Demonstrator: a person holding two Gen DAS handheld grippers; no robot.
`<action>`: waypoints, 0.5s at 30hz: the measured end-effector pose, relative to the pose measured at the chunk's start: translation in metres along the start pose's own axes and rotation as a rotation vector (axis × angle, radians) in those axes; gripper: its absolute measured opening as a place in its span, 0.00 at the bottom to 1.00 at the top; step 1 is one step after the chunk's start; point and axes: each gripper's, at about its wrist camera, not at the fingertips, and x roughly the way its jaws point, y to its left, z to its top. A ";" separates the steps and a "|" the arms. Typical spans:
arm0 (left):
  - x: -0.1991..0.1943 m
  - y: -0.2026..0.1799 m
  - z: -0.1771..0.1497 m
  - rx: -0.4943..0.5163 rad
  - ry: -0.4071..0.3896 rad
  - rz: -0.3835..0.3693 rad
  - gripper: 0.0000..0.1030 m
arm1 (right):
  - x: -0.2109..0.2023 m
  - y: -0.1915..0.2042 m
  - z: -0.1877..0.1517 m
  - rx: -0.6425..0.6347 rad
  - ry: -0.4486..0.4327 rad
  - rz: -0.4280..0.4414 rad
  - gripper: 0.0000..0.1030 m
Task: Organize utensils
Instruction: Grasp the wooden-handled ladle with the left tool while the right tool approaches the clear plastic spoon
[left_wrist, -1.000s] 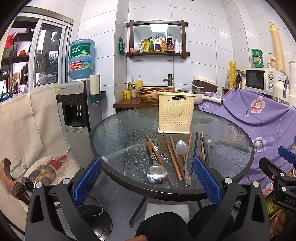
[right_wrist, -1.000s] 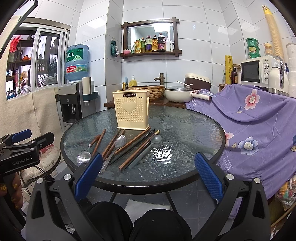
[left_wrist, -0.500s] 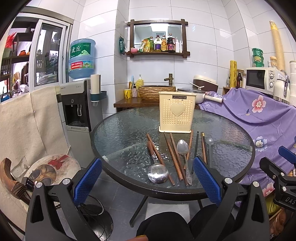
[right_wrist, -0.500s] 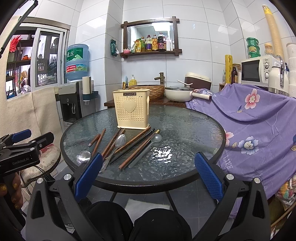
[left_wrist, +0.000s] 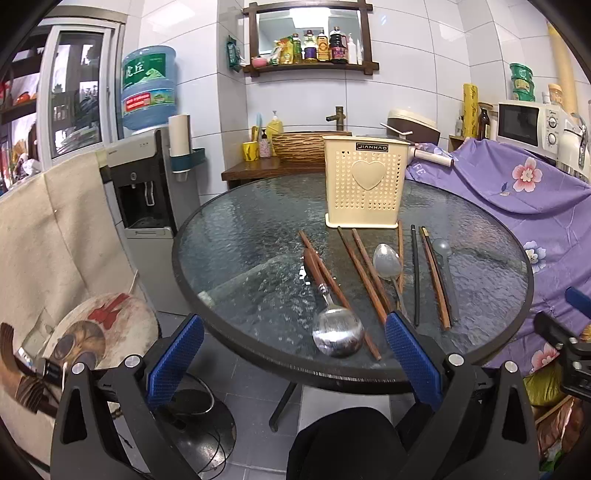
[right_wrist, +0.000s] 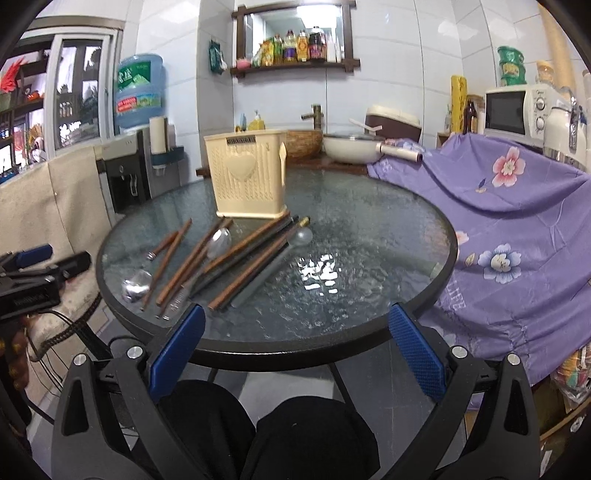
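A cream perforated utensil holder (left_wrist: 365, 188) with a heart stands upright on the round glass table (left_wrist: 240, 236); it also shows in the right wrist view (right_wrist: 247, 177). In front of it lie several brown chopsticks (left_wrist: 364, 275), a black chopstick (left_wrist: 415, 273), a steel spoon (left_wrist: 386, 258), a wood-handled ladle (left_wrist: 336, 330) and a grey spoon (left_wrist: 443, 254). My left gripper (left_wrist: 293, 363) is open and empty at the table's near edge, just short of the ladle. My right gripper (right_wrist: 295, 350) is open and empty at the near edge, right of the utensils (right_wrist: 236, 262).
A purple flowered cloth (left_wrist: 517, 192) covers the furniture right of the table. A water dispenser (left_wrist: 144, 177) and a cloth-draped chair (left_wrist: 55, 240) stand to the left. A counter with sink, pot and microwave (right_wrist: 513, 109) lies behind. The table's right half (right_wrist: 369, 251) holds nothing.
Both grippers have moved forward toward the table; the utensils and holder look larger and nearer. The right view has shifted and is slightly blurred. Nothing on the table has moved.
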 end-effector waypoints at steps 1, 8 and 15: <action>0.005 0.000 0.002 0.002 0.010 -0.009 0.93 | 0.007 -0.002 0.001 0.010 0.020 -0.002 0.95; 0.051 0.011 0.018 -0.033 0.152 -0.080 0.76 | 0.053 -0.021 0.027 0.065 0.104 -0.008 0.86; 0.081 0.010 0.033 -0.022 0.205 -0.080 0.76 | 0.119 -0.034 0.068 0.140 0.218 0.028 0.76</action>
